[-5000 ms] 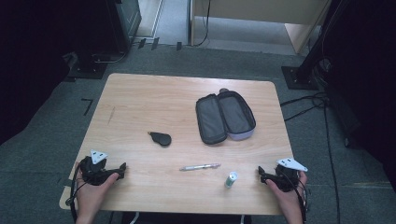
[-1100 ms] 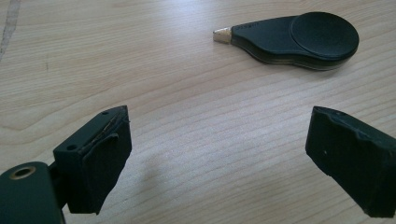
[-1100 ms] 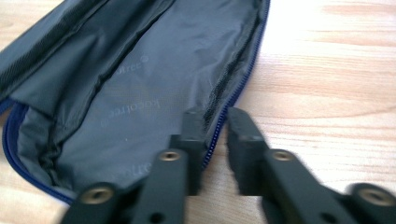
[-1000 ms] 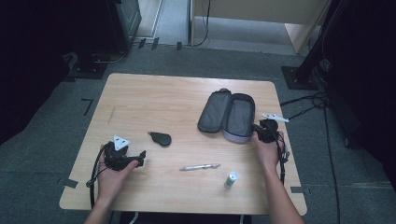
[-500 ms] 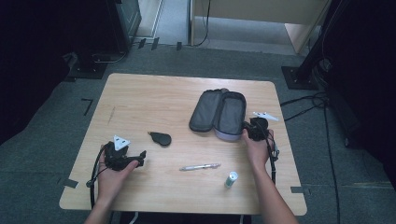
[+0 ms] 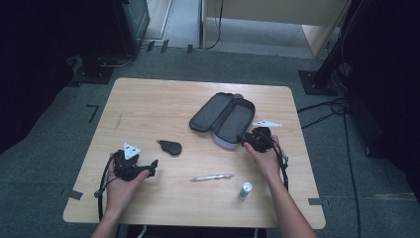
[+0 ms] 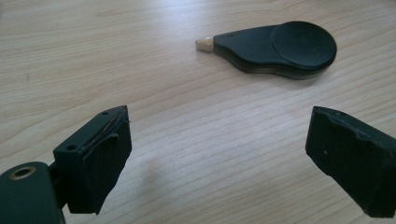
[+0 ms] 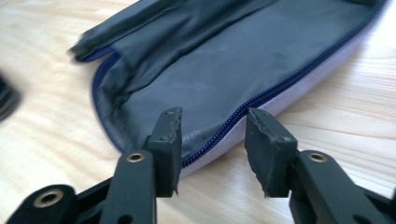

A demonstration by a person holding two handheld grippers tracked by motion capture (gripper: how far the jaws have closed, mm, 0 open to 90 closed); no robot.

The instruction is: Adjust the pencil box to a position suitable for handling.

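Pencil case (image 6: 225, 119) near the counter's right edge looks soft, light, floppy; best pinched at its zipper rim, where the right claw (image 8: 212, 140), jaws just opening, stands apart astride it.

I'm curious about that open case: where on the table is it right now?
In the high view the open case lies right of the table's middle, toward the far edge, with the right gripper at its near rim.
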